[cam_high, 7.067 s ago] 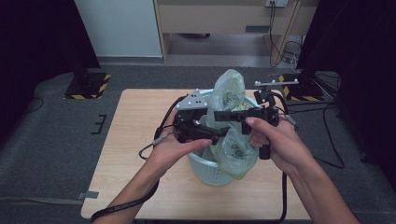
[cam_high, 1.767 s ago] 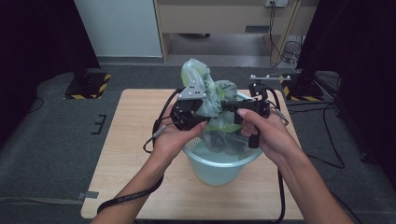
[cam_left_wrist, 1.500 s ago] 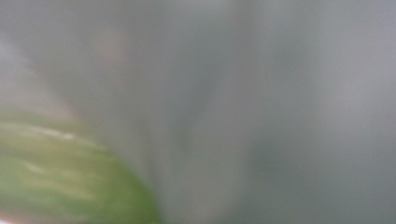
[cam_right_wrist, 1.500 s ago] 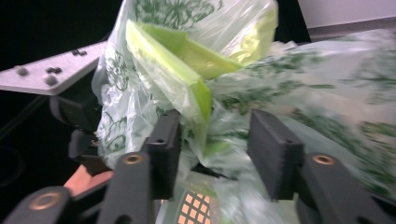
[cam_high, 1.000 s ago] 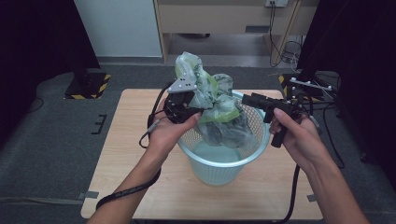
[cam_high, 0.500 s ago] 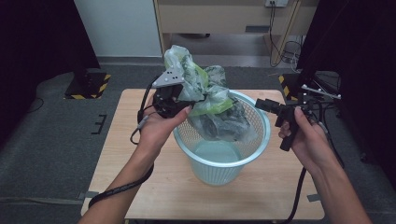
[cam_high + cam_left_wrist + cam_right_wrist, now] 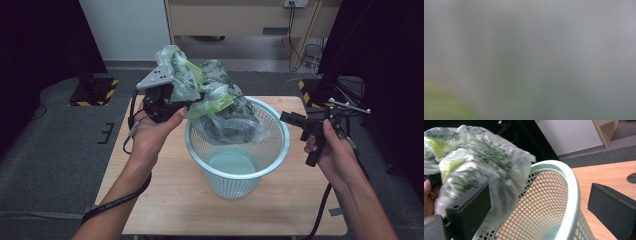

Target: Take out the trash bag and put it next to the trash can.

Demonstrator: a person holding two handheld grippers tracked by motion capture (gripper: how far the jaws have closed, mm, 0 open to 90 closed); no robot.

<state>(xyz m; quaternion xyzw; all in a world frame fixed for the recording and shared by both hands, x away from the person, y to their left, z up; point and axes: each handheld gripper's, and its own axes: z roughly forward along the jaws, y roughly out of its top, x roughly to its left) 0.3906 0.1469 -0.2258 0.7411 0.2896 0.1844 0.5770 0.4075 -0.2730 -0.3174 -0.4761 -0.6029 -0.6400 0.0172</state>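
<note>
A translucent plastic bag with green print hangs bunched over the left half of a light blue mesh basket, its lower end still inside the rim. My left gripper is up at the basket's left edge, shut on the bag's gathered top. In the left gripper view blurred plastic presses against the lens and hides the jaws. My right gripper hangs open just right of the basket, apart from the bag. Its own view shows the right gripper with jaws wide apart, the basket rim and the bag beyond.
The basket stands mid-way on a wooden table. The table has a round hole in it. Dark curtains flank both sides. A striped floor stand and cables lie on the grey carpet behind.
The left gripper has lifted the bag up and to the left, out of the basket. The right gripper has let go, opened and swung out to the right.
</note>
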